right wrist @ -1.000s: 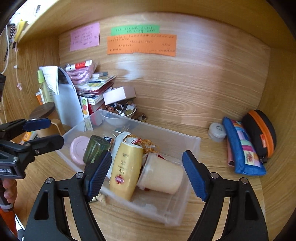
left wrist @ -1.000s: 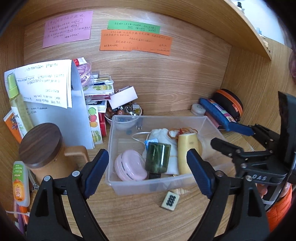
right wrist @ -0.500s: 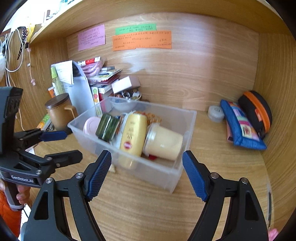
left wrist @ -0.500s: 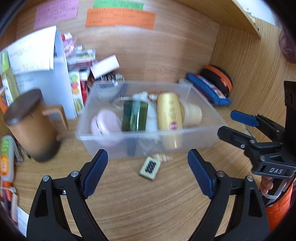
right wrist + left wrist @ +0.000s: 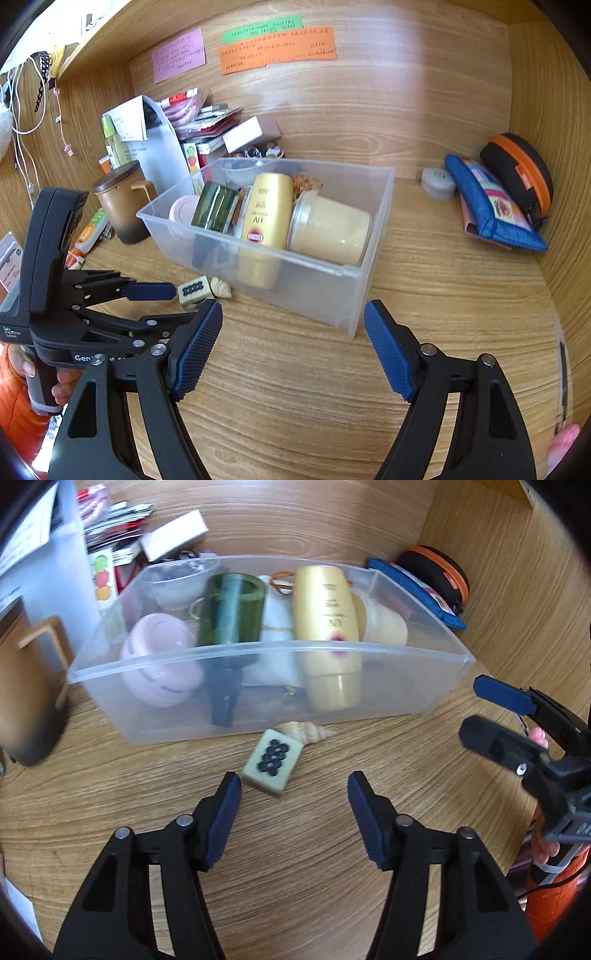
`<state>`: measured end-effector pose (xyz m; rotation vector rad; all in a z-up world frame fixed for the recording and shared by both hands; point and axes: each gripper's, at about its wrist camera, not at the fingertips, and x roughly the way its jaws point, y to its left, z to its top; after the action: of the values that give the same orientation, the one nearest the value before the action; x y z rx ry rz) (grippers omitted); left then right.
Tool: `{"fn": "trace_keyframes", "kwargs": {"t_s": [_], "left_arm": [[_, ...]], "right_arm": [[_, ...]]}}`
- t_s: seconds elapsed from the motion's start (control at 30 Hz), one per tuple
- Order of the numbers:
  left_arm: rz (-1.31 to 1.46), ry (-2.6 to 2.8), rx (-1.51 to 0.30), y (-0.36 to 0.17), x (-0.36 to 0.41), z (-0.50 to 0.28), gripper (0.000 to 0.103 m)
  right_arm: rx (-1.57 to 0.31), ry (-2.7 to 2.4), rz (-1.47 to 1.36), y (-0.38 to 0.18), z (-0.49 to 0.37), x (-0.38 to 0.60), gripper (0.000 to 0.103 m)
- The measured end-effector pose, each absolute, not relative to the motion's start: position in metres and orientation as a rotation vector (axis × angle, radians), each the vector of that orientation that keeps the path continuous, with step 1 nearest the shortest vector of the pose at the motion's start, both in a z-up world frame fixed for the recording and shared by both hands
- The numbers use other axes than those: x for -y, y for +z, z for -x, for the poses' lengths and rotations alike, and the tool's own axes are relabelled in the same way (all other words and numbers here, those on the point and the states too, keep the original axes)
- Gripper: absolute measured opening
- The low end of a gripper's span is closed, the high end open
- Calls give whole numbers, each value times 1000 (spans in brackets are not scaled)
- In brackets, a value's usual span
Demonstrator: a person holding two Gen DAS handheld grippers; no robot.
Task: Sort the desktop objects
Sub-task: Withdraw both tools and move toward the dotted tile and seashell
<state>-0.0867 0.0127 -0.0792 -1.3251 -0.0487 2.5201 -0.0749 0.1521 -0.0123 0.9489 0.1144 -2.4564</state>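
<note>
A mahjong tile [image 5: 272, 762] lies on the wooden desk just in front of a clear plastic bin [image 5: 258, 657], with a small seashell [image 5: 308, 731] behind it. My left gripper [image 5: 293, 794] is open and empty, low over the desk, with the tile just ahead of its left finger. The tile [image 5: 195, 291] and shell [image 5: 221, 288] also show in the right wrist view. My right gripper [image 5: 293, 325] is open and empty, held back from the bin's [image 5: 332, 273] near corner. The bin holds a yellow bottle [image 5: 327, 627], a green jar [image 5: 231, 613], a pink case [image 5: 159, 657] and a cream jar [image 5: 330, 229].
A brown lidded mug [image 5: 123, 201] stands left of the bin, with papers and boxes [image 5: 207, 129] stacked behind. A blue pouch [image 5: 487, 203], a black and orange case [image 5: 519, 173] and a small white pot [image 5: 437, 182] lie at the back right. Wooden walls enclose the desk.
My left gripper has dropped and moved in toward the mahjong tile, its fingers now narrower. My right gripper has pulled back from the bin.
</note>
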Motion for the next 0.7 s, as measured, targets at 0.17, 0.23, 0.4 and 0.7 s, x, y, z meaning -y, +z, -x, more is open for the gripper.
{"fn": "trace_keyframes", "kwargs": {"t_s": [0.17,0.23,0.4,0.7], "left_arm": [[1337,2493,-1,-81,-23,93,40],[1338,2490,-10,-82,-24,95,40],[1333,2508,-28,-81,-25,98,40],[1327,2484,-85,-83,-31,108,39]], "right_arm": [[-114,-2425,-963,-18,73,-148,76],[-111,-2411,-962,-20,72,-147,76],[-113,-2381,-973,-23,71,-142,76],[-98,-2355,-1008,-31,71,-138,66]]}}
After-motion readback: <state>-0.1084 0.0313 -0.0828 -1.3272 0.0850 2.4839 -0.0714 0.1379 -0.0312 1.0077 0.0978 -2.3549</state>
